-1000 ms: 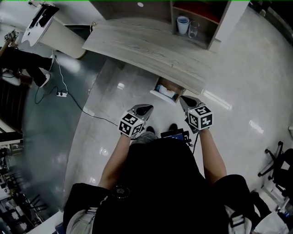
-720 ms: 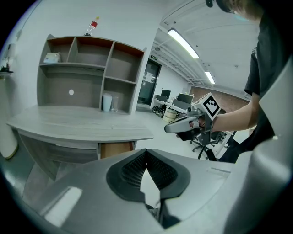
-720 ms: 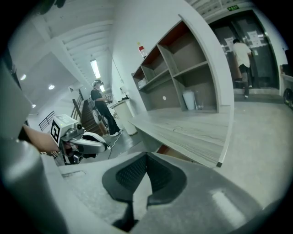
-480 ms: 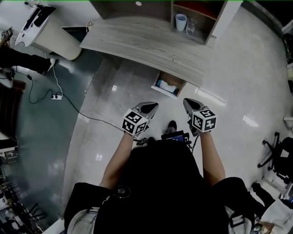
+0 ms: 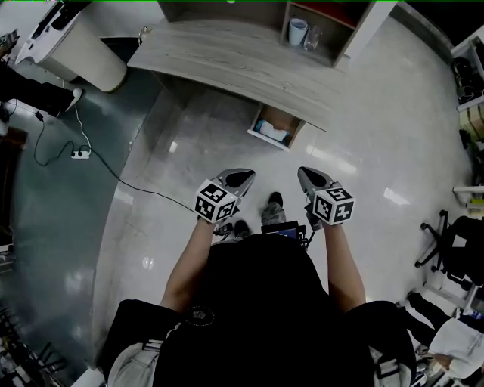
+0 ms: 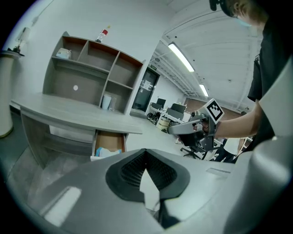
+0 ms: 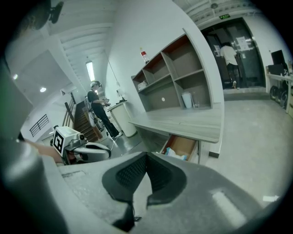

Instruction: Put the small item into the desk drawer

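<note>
two grippers, one open drawer, one small item. the left gripper (image 5: 240,179) and the right gripper (image 5: 308,177) each have their jaws pressed together with nothing between them. the small item (image 5: 272,134), pale blue and white and crumpled-looking, lies in the desk drawer (image 5: 285,118), well ahead of both grippers and between their lines. farther beyond the right gripper, a shelf (image 5: 336,17) compartment holds one cup (image 5: 299,32) and one glass (image 5: 313,39).

shelf unit (image 5: 342,41) stands on the desk (image 5: 227,60), drawer (image 5: 286,121) under its top.
</note>
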